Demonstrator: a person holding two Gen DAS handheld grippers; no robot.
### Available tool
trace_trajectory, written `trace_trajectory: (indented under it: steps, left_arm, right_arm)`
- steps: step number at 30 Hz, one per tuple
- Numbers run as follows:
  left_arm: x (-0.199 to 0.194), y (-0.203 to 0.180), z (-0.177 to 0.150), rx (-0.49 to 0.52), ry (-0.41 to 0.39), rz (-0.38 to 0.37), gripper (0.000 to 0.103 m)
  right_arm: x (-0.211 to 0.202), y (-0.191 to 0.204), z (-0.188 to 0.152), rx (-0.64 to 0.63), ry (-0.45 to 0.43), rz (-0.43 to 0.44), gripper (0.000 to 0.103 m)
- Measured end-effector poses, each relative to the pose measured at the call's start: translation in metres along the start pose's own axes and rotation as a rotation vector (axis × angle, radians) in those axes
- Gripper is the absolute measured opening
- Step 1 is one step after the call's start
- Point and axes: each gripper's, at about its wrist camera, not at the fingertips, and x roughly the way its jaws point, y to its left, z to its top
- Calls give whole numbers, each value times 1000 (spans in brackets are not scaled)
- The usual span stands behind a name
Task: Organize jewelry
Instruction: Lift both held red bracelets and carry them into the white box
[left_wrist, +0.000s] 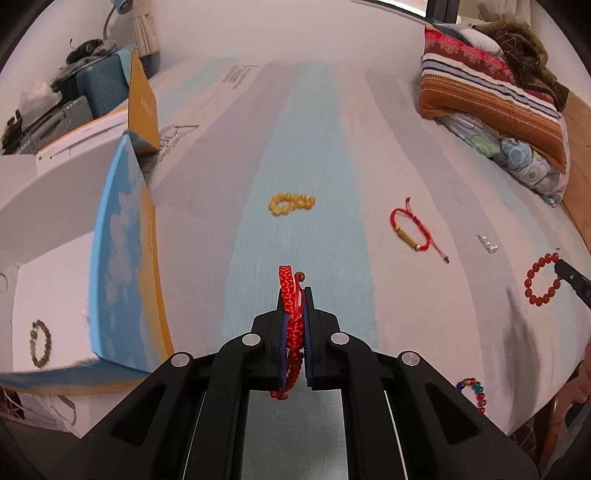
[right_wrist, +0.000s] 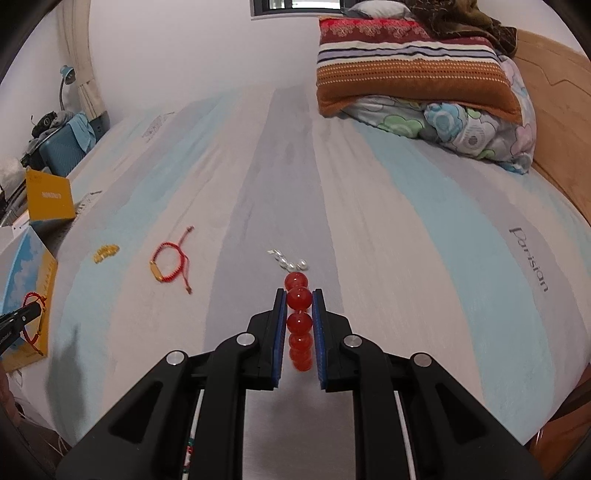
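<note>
My left gripper (left_wrist: 295, 295) pinches a red braided cord bracelet (left_wrist: 291, 314) above the striped bed sheet (left_wrist: 317, 147), just right of the open white box (left_wrist: 48, 266). My right gripper (right_wrist: 299, 295) clamps a red round-bead bracelet (right_wrist: 299, 321). Farther off lie a yellow bead bracelet (left_wrist: 291, 204), a red cord bracelet with a gold tube (left_wrist: 410, 229) and white pearls (right_wrist: 291, 262).

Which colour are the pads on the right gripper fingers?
Blue pads, clearest in the right wrist view.

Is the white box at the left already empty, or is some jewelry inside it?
Not empty. A brown beaded bracelet lies inside the white box; the rest of the interior is out of view.
</note>
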Motion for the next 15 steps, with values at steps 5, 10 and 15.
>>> trace_trajectory:
  steps: [5, 10, 15]
  left_arm:
    - [-15, 4, 13, 4, -21, 2, 6]
    - [-31, 13, 24, 1, -44, 11, 6]
    - [-50, 29, 35, -5, -72, 26, 6]
  right_arm:
    - [-9, 18, 16, -10, -18, 13, 13]
    - [-19, 46, 32, -32, -43, 35, 13]
    - [-26, 86, 48, -61, -63, 73, 13]
